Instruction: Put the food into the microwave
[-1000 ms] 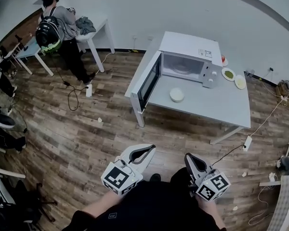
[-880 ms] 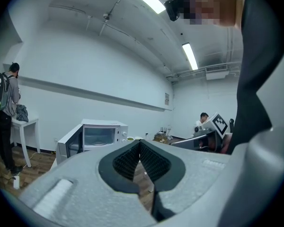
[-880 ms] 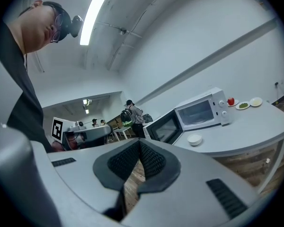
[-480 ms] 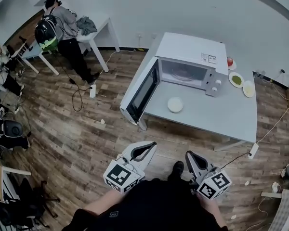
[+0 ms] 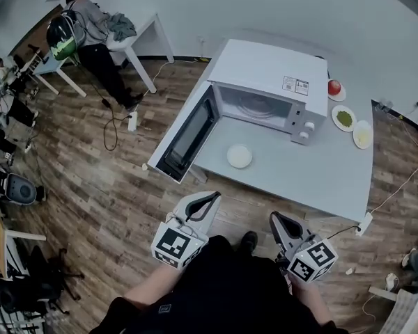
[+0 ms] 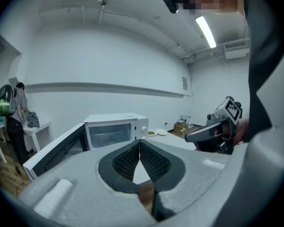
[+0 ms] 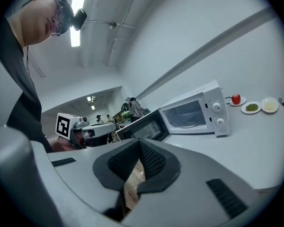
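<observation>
We hold both tools low in front of us, above the wooden floor [image 5: 111, 186] and well short of the bench [image 5: 320, 179]. The left tool [image 6: 140, 143] has its ribbed pads pressed together at the tips with nothing between them, and the right tool [image 7: 138, 145] is closed the same way, also empty. On the bench stands the white microwave [image 5: 265, 82], its door [image 5: 184, 134] swung wide open toward our left, so that the glass turntable shows inside the cavity. A white dish [image 5: 240, 156] sits on the bench just in front of the open cavity, apart from both tools; we cannot make out what lies in it. To the right of the microwave three small plates stand in a row: one with a red apple [image 5: 334, 87], one with green food [image 5: 344, 119] and one with pale food [image 5: 363, 134]. At the far left of the room a person with a backpack [image 5: 80, 33] leans over another bench.
</observation>
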`<state>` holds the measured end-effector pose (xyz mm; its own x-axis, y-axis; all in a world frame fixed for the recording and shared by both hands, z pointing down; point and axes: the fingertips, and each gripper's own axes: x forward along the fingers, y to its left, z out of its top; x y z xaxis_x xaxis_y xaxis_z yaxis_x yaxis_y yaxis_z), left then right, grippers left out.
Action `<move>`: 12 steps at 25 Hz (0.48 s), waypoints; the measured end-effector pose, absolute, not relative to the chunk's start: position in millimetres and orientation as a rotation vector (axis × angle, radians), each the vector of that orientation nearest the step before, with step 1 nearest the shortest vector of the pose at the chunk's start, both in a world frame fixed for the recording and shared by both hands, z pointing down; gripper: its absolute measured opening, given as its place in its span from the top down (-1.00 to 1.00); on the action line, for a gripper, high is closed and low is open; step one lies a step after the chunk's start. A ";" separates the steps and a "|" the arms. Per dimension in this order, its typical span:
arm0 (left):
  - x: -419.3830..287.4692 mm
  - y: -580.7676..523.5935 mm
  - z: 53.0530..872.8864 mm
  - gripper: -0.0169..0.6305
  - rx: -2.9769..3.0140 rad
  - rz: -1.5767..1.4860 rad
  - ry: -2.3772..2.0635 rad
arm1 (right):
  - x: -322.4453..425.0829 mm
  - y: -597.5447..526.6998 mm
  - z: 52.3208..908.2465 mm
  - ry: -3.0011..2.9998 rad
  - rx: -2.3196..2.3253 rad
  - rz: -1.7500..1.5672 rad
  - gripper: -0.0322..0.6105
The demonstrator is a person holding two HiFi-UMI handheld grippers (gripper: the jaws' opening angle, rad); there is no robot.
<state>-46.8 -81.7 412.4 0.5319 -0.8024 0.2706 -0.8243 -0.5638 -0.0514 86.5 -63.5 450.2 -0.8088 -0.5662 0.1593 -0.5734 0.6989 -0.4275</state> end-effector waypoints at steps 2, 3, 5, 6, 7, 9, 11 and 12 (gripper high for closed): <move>-45.4 -90.4 420.5 0.92 2.671 0.490 -1.465 | 86.9 -68.8 449.9 -2.887 0.954 0.754 0.86; -44.9 -95.1 423.4 0.92 2.666 0.504 -1.470 | 86.3 -71.6 449.6 -2.889 0.949 0.763 0.86; -44.0 -105.7 428.3 0.92 2.658 0.501 -1.459 | 83.8 -78.3 451.0 -2.887 0.933 0.767 0.86; -43.6 -111.3 431.4 0.92 2.659 0.508 -1.450 | 82.1 -82.1 452.5 -2.883 0.925 0.764 0.86; -43.1 -116.9 435.3 0.92 2.663 0.526 -1.439 | 80.3 -86.2 454.5 -2.877 0.920 0.766 0.86; -42.7 -127.9 442.9 0.92 2.675 0.560 -1.407 | 75.2 -94.5 458.2 -2.864 0.917 0.780 0.86; -43.9 -138.0 447.0 0.92 2.682 0.563 -1.372 | 67.6 -102.2 460.2 -2.852 0.916 0.796 0.86; -45.0 -143.3 447.9 0.92 2.688 0.563 -1.357 | 63.2 -106.6 460.8 -2.845 0.915 0.800 0.86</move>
